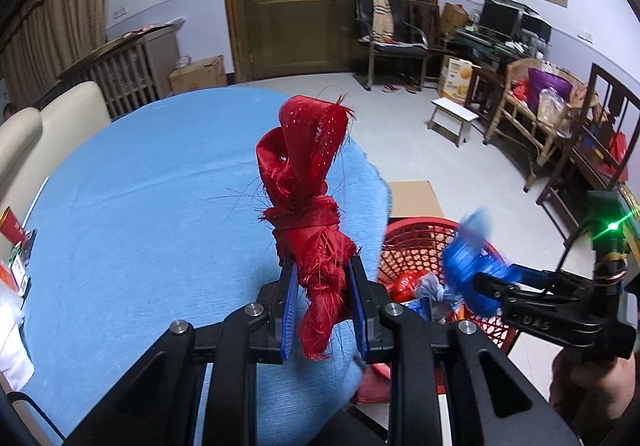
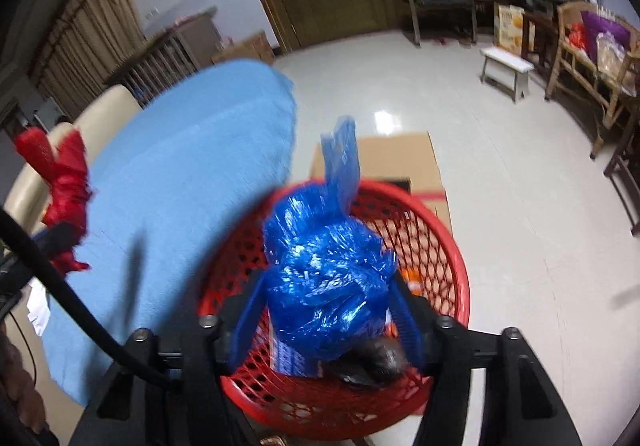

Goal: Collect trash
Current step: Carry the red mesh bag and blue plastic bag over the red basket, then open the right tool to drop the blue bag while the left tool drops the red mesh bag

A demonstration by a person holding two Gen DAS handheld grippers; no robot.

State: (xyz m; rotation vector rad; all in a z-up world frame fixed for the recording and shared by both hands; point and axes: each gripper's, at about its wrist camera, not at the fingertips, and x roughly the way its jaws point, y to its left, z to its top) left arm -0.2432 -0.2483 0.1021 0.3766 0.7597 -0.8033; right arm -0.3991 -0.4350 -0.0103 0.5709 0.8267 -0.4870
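The bench point(image 1: 120, 205) under its blue cloth fills the left of both views, and the red mesh basket point(image 2: 448, 246) sits low beside it at lower centre of your right view. Your right gripper point(image 2: 328, 310) hangs over that basket with the crumpled blue plastic bag point(image 2: 324, 278) between jaws that stand partly apart; I judge the bag is coming loose, so spread them fully and let it fall inside the rim. Your left gripper point(image 1: 320, 306) is clamped on the frayed red ribbon bundle point(image 1: 308, 181), above the bench edge; bring it over the basket before you let go.
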